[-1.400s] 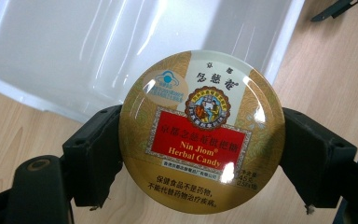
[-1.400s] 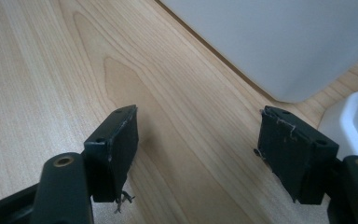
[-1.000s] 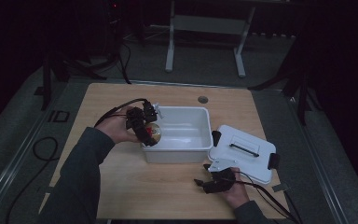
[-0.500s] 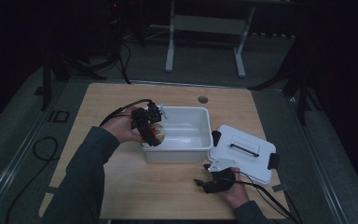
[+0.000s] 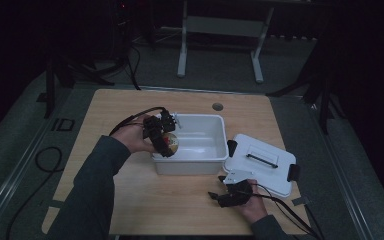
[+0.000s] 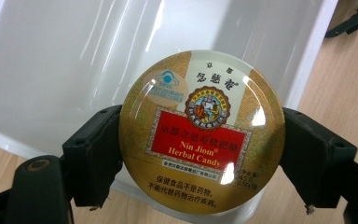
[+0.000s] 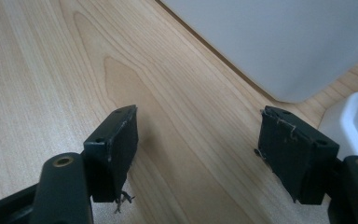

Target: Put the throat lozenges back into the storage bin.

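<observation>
- My left gripper (image 5: 166,141) grasps a round gold candy tin (image 6: 202,131) by its rim, one black jaw pressed on each side of it; the printed lid faces the left gripper view, with "Nin Jiom Herbal Candy" on a red panel.
- Seen from the high view, the tin (image 5: 170,143) hangs at about 9 o'clock of the white plastic bin (image 5: 215,152), right over its left wall and partly above the inside.
- In the left gripper view, the bin's pale floor (image 6: 65,70) lies behind the tin and looks bare where I can see it.
- My right gripper (image 5: 230,196) rests low on the wooden table (image 5: 130,200), at about 5 o'clock from the bin, near the front edge. Its jaws stand released and wide apart, with nothing but wood grain between them in the right gripper view (image 7: 198,140).
- The bin's white lid (image 5: 262,165), with its dark handle and side clips, lies flat on the table at 3 o'clock of the bin, just beside it.
- My judgement of progress: the bin is uncovered and the tin is lifted and brought to the bin, so the carrying is mostly done. What is left is to lower the tin inside and let go; the lid may then need to go back on.
</observation>
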Demonstrator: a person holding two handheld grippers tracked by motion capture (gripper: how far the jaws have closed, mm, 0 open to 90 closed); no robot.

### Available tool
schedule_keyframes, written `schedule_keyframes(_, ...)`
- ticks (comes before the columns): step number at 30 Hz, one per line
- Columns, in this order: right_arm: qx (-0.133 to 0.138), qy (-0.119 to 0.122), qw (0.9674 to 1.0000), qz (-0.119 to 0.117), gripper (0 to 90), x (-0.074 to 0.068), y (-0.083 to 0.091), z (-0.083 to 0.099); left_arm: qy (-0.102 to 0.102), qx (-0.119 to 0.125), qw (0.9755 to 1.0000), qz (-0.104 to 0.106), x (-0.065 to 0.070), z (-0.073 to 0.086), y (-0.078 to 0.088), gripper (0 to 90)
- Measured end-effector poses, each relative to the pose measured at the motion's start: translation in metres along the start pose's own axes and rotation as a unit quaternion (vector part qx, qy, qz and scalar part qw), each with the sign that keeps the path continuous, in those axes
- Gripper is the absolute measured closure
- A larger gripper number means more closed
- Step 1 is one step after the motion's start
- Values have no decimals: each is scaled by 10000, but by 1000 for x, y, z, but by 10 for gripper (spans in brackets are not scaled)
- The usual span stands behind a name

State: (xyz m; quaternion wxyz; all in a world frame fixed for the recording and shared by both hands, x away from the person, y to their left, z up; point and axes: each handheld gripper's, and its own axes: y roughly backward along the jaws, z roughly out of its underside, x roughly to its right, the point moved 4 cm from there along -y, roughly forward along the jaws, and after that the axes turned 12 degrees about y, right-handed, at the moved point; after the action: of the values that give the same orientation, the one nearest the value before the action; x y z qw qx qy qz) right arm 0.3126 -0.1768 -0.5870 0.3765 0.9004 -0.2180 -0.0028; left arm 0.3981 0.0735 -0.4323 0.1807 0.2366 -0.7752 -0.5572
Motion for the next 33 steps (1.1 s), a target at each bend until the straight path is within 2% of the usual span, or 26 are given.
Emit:
schedule_keyframes(3, 0, 1, 10000, 0, 280, 0, 0, 0, -8, -9, 10000, -12, 0, -1, -1, 202)
schedule_keyframes(7, 0, 2, 10000, 0, 280, 0, 0, 0, 113, 210, 9997, -7, -3, -3, 3, 169)
schedule_keyframes(9, -1, 0, 10000, 1, 280, 0, 0, 0, 139, 312, 9994, 42, -3, -3, 6, 172)
schedule_keyframes(11, 0, 2, 10000, 0, 278, 0, 0, 0, 119, 329, 9994, -3, -3, -2, 8, 180)
schedule_keyframes(22, -4, 8, 10000, -9, 275, 0, 0, 0, 118, 470, 9986, -220, -8, 8, 19, 379)
schedule_keyframes(24, -4, 8, 10000, -9, 275, 0, 0, 0, 83, 558, 9979, -332, -9, 10, 23, 421)
schedule_keyframes(27, -3, 10, 10000, -8, 274, 0, 0, 0, 62, 634, 9974, -347, -9, 13, 28, 499)
schedule_keyframes(28, -3, 11, 10000, -8, 274, 0, 0, 0, 58, 714, 9964, -454, -10, 17, 33, 521)
schedule_keyframes(29, -5, 9, 10000, -7, 274, 0, 0, 0, 58, 750, 9961, -469, -10, 18, 35, 539)
schedule_keyframes(33, -5, 8, 10000, -8, 274, 0, 0, 0, 96, 795, 9951, -579, -11, 28, 43, 564)
